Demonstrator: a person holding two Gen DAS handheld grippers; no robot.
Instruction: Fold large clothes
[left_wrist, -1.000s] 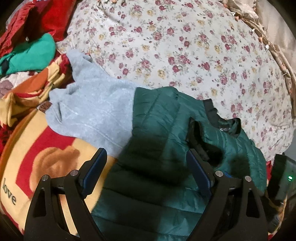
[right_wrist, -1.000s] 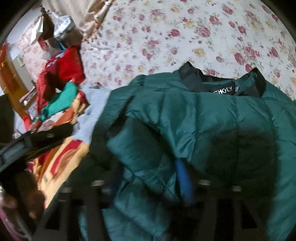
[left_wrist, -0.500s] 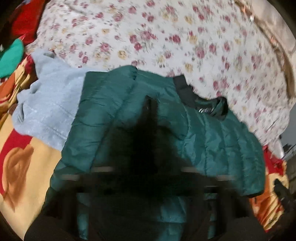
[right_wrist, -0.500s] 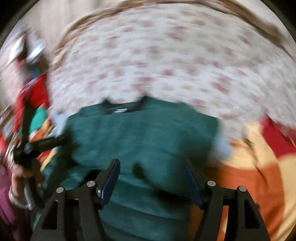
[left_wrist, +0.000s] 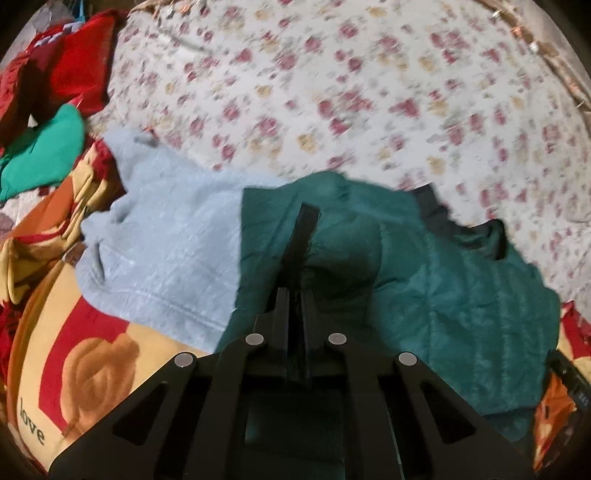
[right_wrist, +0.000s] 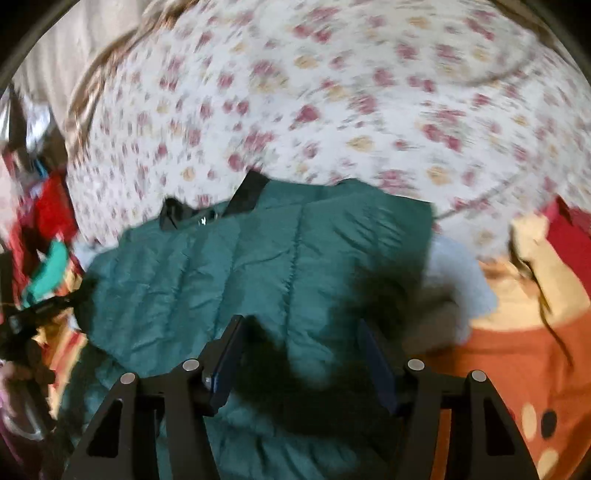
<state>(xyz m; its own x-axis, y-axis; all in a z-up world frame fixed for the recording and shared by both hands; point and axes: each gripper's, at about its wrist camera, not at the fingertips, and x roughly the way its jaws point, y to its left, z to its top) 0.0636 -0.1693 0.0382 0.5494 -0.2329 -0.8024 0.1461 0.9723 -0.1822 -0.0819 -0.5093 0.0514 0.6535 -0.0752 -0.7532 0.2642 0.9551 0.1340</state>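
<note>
The dark green quilted jacket (left_wrist: 443, 295) lies spread on the floral bedsheet (left_wrist: 332, 92), collar at the far side, its left edge overlapping a grey sweatshirt (left_wrist: 166, 251). The left gripper (left_wrist: 299, 254) is fully closed, seemingly pinching a fold of the jacket, though blur hides the contact. The right gripper (right_wrist: 303, 354) hovers half open above the jacket's near right part, its jaws having just narrowed, gripping nothing. A fold is being started; next the right needs an edge. Open sheet lies beyond.

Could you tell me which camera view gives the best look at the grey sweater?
The left wrist view: the grey sweater lies broadly exposed beside the green jacket. In the right wrist view, no part of it can be picked out with certainty.
</note>
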